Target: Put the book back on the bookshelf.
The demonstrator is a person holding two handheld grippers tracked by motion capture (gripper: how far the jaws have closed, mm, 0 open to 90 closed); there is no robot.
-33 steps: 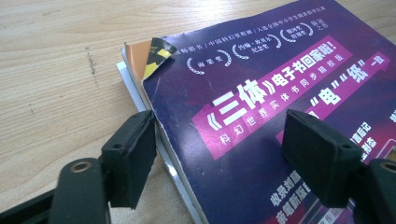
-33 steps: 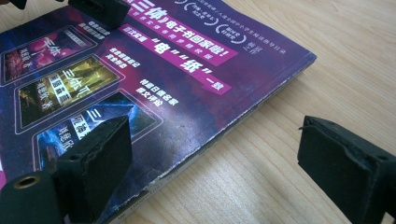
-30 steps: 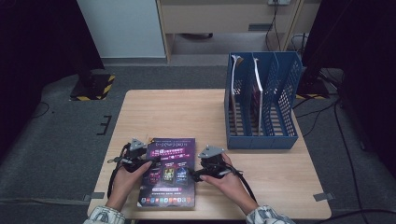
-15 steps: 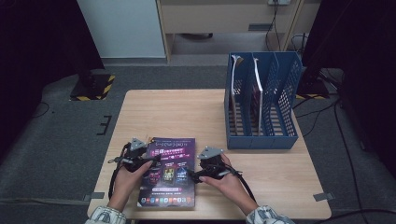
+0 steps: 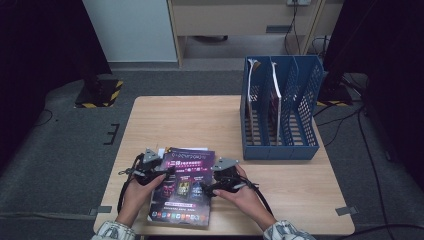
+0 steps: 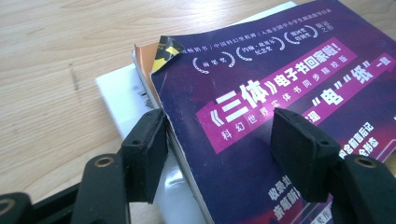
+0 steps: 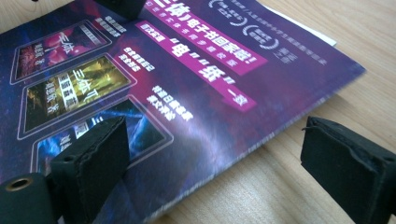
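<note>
A purple magazine (image 5: 182,192) lies on top of a small stack near the table's front edge. Under it are an orange-covered book (image 6: 142,56) and a white sheet (image 6: 119,93). My left gripper (image 5: 167,172) (image 6: 222,126) straddles the stack's left edge. Its jaws have just been closing, one pad (image 6: 147,154) beside the edge and the other over the cover, without pinching it. My right gripper (image 5: 207,189) (image 7: 217,140) is open over the magazine's right edge (image 7: 261,140). One of its pads is above the cover and the other above bare wood.
A blue file rack (image 5: 280,145) stands at the table's back right with two magazines upright in its slots. The wooden tabletop (image 5: 190,120) stretches bare behind the stack. The person's hands and forearms come in over the front edge.
</note>
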